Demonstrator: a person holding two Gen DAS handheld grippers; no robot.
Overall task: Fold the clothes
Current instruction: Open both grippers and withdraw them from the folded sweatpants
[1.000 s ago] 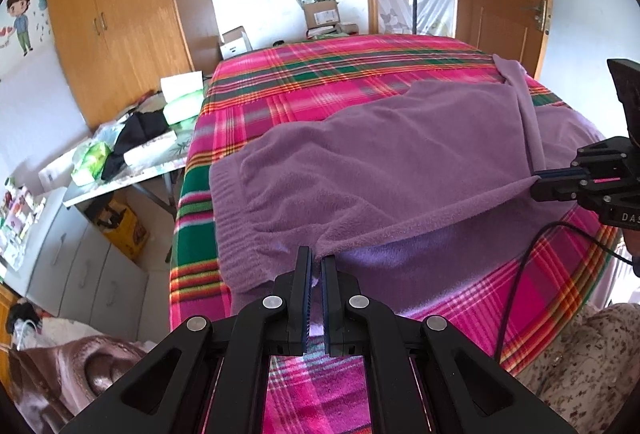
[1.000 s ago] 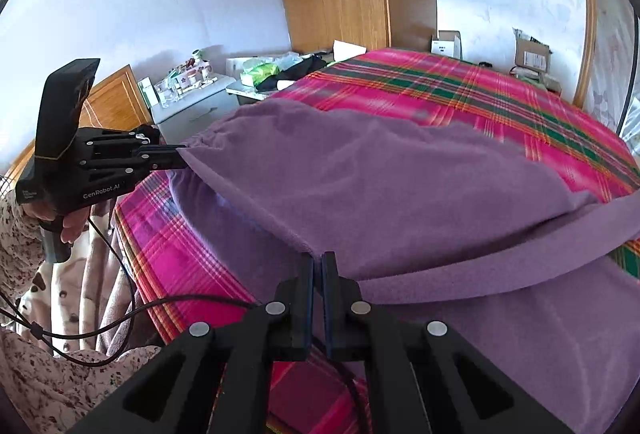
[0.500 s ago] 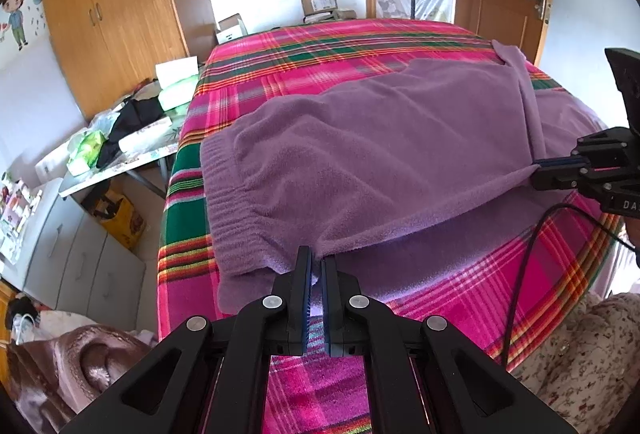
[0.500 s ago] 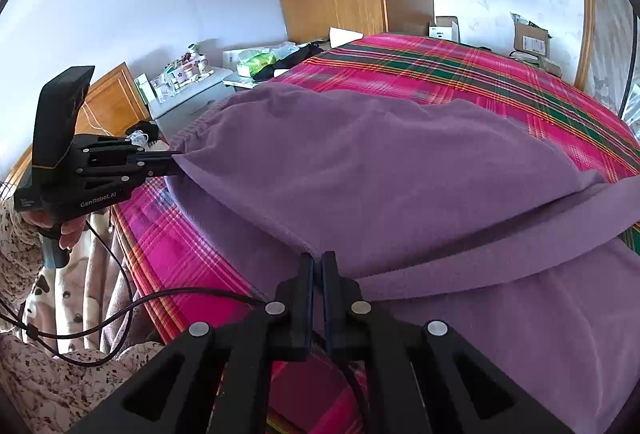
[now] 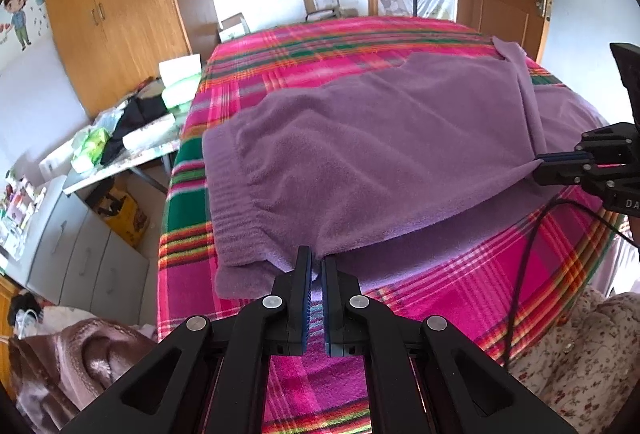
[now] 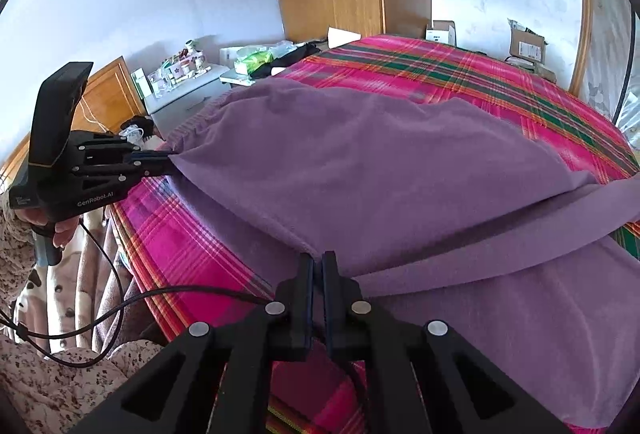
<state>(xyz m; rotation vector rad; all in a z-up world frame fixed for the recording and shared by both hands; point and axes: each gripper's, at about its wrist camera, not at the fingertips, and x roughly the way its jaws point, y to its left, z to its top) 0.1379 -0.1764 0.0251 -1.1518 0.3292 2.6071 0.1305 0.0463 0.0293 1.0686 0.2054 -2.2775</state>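
Now: one purple fleece garment (image 5: 384, 138) on a plaid bed (image 5: 352, 38), long axis running side to side | left hand-held gripper (image 5: 317, 266) clamped on its waistband corner, right hand-held gripper (image 6: 318, 268) clamped on its near edge, both ahead | two grippers, one garment.

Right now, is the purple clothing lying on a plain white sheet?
No, the purple clothing lies on a bright pink plaid blanket with green and orange stripes.
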